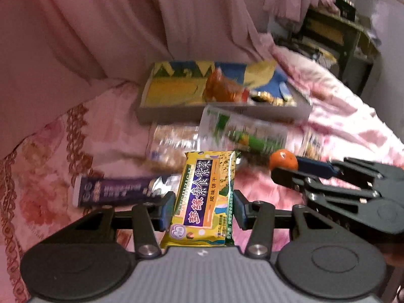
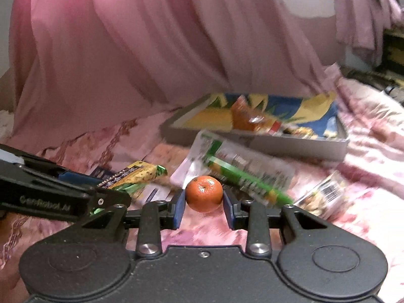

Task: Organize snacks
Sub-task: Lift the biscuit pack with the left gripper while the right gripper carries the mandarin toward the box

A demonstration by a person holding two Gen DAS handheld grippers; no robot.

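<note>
My left gripper (image 1: 204, 208) is shut on a yellow-green biscuit packet (image 1: 205, 197) and holds it above the pink bedspread. My right gripper (image 2: 204, 203) is shut on a small orange mandarin (image 2: 204, 193). In the left wrist view the mandarin (image 1: 282, 160) shows at the tip of the right gripper (image 1: 290, 166). In the right wrist view the biscuit packet (image 2: 133, 174) shows in the left gripper (image 2: 101, 189). A shallow grey box (image 1: 252, 111) with a colourful lining holds an orange snack bag (image 1: 224, 89); the box (image 2: 277, 146) lies ahead in the right wrist view too.
A purple tube-shaped pack (image 1: 118, 189), a clear biscuit bag (image 1: 171, 144) and a white-and-green packet (image 1: 245, 131) lie on the bedspread before the box. Another clear packet (image 2: 320, 194) lies to the right. A pink curtain (image 2: 151, 50) hangs behind. A dark shelf (image 1: 335, 32) stands at far right.
</note>
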